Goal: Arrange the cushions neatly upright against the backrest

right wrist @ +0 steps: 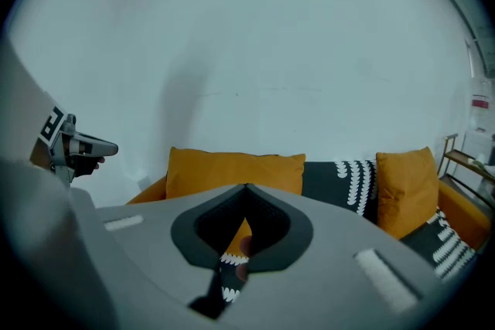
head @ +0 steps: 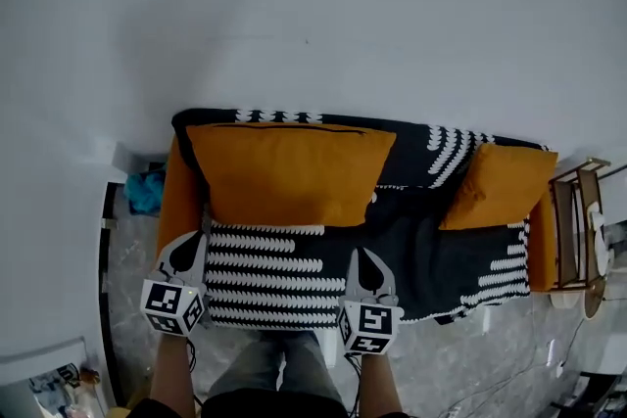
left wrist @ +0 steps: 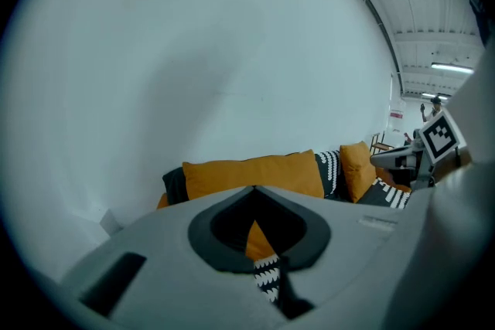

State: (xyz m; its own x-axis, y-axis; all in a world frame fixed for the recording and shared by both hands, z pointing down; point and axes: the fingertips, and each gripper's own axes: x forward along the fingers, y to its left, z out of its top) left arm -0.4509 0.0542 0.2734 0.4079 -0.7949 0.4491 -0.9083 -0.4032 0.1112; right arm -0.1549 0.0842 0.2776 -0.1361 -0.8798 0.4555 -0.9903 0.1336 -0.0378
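A long orange cushion (head: pixel 289 173) stands upright against the backrest of the sofa (head: pixel 441 255) at its left. A smaller orange cushion (head: pixel 500 186) leans against the backrest at the right end. A dark throw with white scallop rows covers the seat. My left gripper (head: pixel 185 255) hangs shut and empty over the seat's front left corner. My right gripper (head: pixel 368 269) is shut and empty above the front edge near the middle. Both stand clear of the cushions. The long cushion (left wrist: pixel 251 175) and the small cushion (left wrist: pixel 354 166) show in the left gripper view, and likewise the long cushion (right wrist: pixel 232 170) and small cushion (right wrist: pixel 406 185) in the right.
A plain white wall rises behind the sofa. A wooden side table (head: pixel 578 220) stands off its right end. A teal object (head: pixel 145 191) lies on the floor at the left end. Cables (head: pixel 509 387) run over the grey floor at the lower right.
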